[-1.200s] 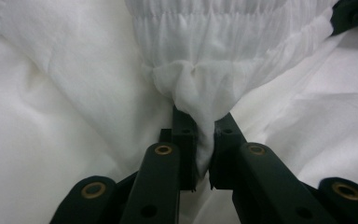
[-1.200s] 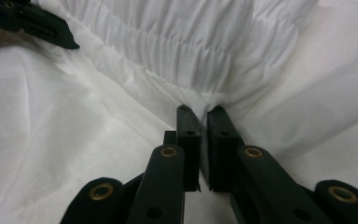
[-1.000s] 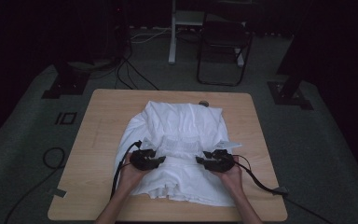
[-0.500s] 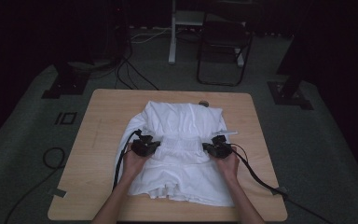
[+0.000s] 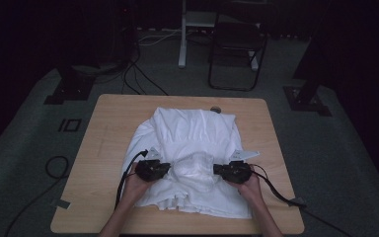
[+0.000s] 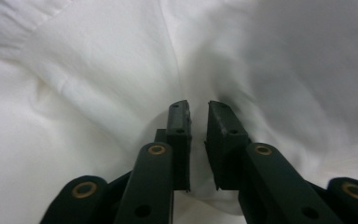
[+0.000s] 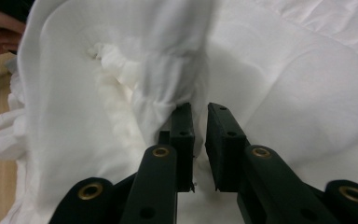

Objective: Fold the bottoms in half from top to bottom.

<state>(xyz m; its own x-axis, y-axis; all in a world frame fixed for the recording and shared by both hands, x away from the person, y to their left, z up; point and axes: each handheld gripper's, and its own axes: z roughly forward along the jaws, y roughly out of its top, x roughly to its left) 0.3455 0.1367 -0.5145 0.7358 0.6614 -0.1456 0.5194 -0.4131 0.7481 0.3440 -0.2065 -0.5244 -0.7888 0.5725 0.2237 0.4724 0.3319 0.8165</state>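
While both hands bunch the white garment [image 5: 192, 148] on the desk [image 5: 103, 128], left tool [image 6: 198, 108] and right tool [image 7: 199, 109] have just opened slightly, jaws a narrow gap apart, gripping nothing; next comes re-gripping the fold.

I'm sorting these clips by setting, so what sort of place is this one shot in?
Probably a dim lab or studio for recording, not a home: a bare wooden table on grey carpet, cables across the floor, dark stand bases around it, and a folding chair behind. A white garment lies on the table.

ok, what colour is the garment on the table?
Plain white cloth garment, no pattern; clearest in the high view.
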